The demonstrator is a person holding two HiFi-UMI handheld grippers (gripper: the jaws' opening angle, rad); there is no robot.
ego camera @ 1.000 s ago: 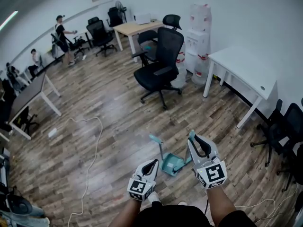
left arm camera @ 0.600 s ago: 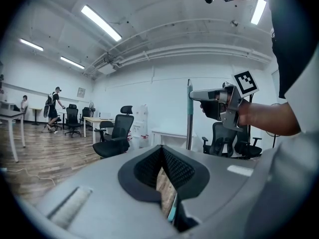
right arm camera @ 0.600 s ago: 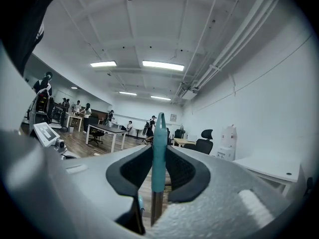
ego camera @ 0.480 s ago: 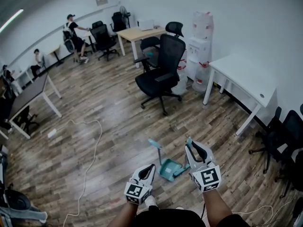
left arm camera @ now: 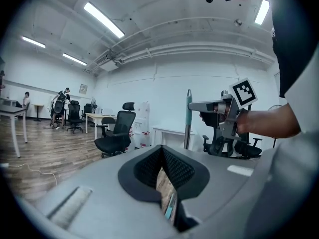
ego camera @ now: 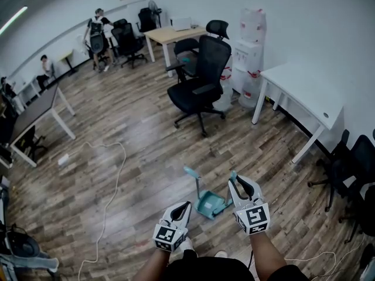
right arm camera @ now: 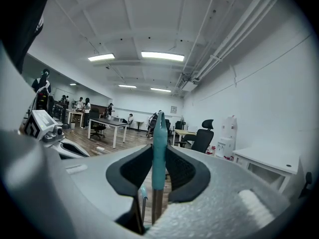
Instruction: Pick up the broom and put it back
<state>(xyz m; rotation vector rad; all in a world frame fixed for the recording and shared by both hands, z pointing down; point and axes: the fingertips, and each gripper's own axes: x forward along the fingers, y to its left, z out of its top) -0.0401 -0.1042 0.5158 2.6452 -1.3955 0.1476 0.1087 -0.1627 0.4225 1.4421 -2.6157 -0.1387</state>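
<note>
the right gripper (right arm camera: 159,156) is clamped on the broom handle (right arm camera: 159,128), held upright beside the dustpan (ego camera: 211,204). the left gripper (left arm camera: 162,151) looks closed, empty. the brush end, which i cannot see well, may swing and tip the dustpan.

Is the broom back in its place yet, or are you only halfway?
About halfway. Done: the long broom with the teal-tipped handle is picked up, clamped upright in the right gripper. In hand: it is held close beside the teal plastic dustpan standing on the wooden floor. Left: set it back there and let go. The left gripper holds nothing.
</note>
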